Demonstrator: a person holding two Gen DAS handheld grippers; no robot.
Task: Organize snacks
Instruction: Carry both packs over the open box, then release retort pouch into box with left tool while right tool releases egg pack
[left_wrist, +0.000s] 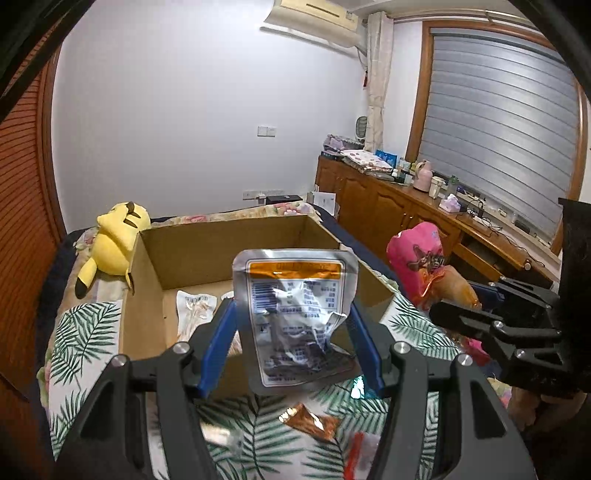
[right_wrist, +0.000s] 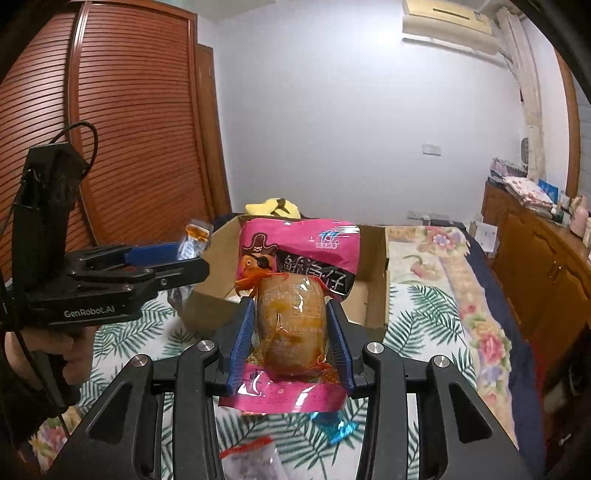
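Cardboard box (left_wrist: 236, 254) with clear snack packets (left_wrist: 194, 308) inside; left tool (left_wrist: 291, 325) pinching silver pouch (left_wrist: 299, 314), right tool (right_wrist: 291, 332) pinching pink pack (right_wrist: 295, 266).

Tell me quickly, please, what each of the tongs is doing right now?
Left tongs: closed on a silver pouch, held above the cardboard box.
Right tongs: closed on a pink snack bag.

tools (left_wrist: 291, 325): 2 | snack packets (left_wrist: 301, 317): 7 | cardboard box (left_wrist: 236, 240): 1 | plush toy (left_wrist: 112, 243): 1

Bed (left_wrist: 88, 332): cardboard box (left_wrist: 236, 240), yellow plush (left_wrist: 114, 240), loose snack packets (left_wrist: 310, 421).
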